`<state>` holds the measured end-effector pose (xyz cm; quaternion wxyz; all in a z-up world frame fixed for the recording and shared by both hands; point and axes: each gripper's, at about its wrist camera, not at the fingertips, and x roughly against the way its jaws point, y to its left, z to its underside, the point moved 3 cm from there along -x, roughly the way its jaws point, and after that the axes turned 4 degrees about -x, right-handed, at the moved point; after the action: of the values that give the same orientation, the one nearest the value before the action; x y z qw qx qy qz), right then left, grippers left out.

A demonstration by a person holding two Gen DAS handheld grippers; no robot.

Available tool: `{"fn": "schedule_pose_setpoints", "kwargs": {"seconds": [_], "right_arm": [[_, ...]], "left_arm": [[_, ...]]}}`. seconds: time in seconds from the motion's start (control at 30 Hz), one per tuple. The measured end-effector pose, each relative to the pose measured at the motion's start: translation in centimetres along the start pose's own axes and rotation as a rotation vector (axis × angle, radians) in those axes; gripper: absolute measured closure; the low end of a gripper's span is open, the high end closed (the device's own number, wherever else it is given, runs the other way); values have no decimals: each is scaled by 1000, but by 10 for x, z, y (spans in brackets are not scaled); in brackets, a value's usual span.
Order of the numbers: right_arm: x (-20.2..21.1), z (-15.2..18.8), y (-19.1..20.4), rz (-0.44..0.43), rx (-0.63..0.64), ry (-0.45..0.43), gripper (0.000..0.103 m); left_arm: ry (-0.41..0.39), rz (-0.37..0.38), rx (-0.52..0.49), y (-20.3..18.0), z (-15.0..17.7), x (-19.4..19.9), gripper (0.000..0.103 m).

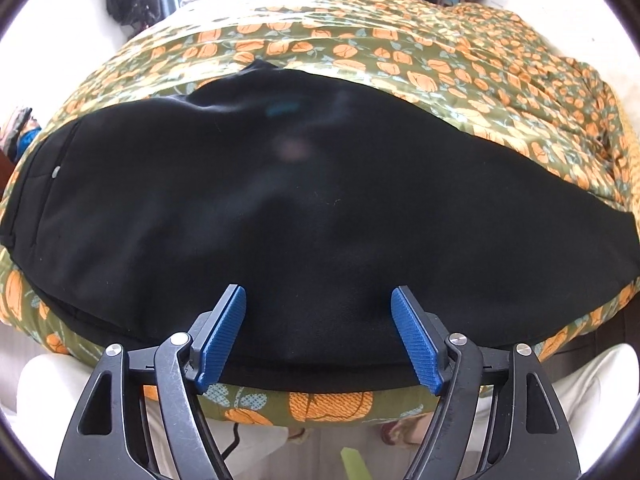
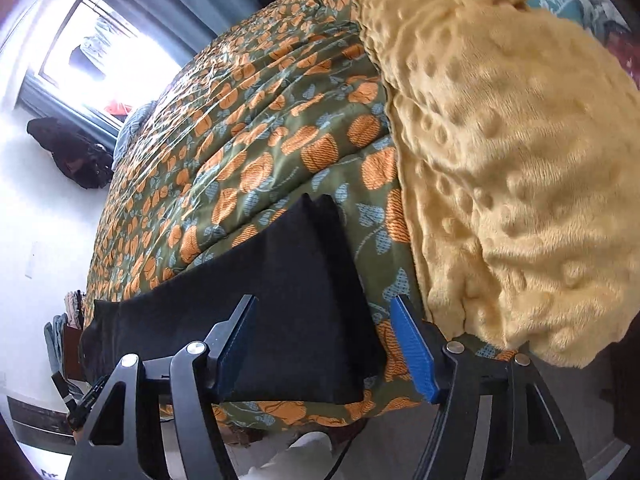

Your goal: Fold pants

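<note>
Black pants (image 1: 280,208) lie folded lengthwise across the near edge of a bed, waistband at the left, legs running right. My left gripper (image 1: 318,292) is open and empty, its blue pads (image 1: 224,336) just above the pants' near edge at mid-length. In the right wrist view the leg end of the pants (image 2: 296,304) lies on the bed. My right gripper (image 2: 324,304) is open, jaws wide to either side of the hem end, holding nothing.
The bed is covered by a green quilt with orange pumpkins (image 1: 360,52). A yellow dotted blanket (image 2: 500,160) is heaped right of the pants' hem. A bright window (image 2: 104,52) and dark clothes (image 2: 72,152) are beyond the bed. White floor lies below the bed edge.
</note>
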<state>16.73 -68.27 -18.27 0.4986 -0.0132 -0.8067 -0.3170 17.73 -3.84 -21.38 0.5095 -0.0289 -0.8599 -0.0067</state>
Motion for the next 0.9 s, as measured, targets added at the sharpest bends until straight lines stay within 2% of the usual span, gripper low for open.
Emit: {"fn": "schedule_pose_setpoints", "kwargs": {"seconds": [0.1, 0.23, 0.27, 0.3, 0.33, 0.37, 0.47, 0.6, 0.67, 0.73, 0.8, 0.83, 0.87, 0.9], "right_arm": [[-10, 8, -6, -79, 1, 37, 43], [-18, 12, -3, -105, 22, 37, 43], [-21, 13, -4, -99, 20, 40, 46], [-25, 14, -5, -90, 14, 52, 50], [-30, 16, -5, -74, 14, 80, 65], [-33, 18, -2, -49, 30, 104, 75], [-23, 18, 10, -6, 90, 131, 86], [-17, 15, 25, 8, 134, 140, 86], [-31, 14, 24, 44, 121, 165, 74], [-49, 15, 16, 65, 75, 197, 70], [-53, 16, 14, 77, 70, 196, 73], [-51, 16, 16, 80, 71, 183, 86], [-46, 15, 18, 66, 66, 171, 93], [-38, 15, 23, 34, 61, 155, 94]], "left_arm": [[-3, -7, -5, -1, 1, -2, 23], [-3, -18, -15, -3, 0, -4, 19], [-4, -21, -19, -3, 0, -4, 19], [-4, -21, -22, -3, 0, -4, 19], [-4, -17, -23, -2, 1, -3, 19], [-5, -14, -22, -1, 1, -3, 19], [-17, -6, -12, 2, 4, -3, 18], [-28, -15, -10, -1, 3, -7, 13], [-27, -15, -14, -2, 2, -7, 13], [-28, -4, -17, -1, 2, -6, 13], [-33, 9, -24, 2, 3, -5, 13], [-38, 13, -26, 3, 4, -4, 13], [-40, 16, -26, 4, 5, -3, 13], [-43, 21, -22, 4, 5, -2, 13]]}}
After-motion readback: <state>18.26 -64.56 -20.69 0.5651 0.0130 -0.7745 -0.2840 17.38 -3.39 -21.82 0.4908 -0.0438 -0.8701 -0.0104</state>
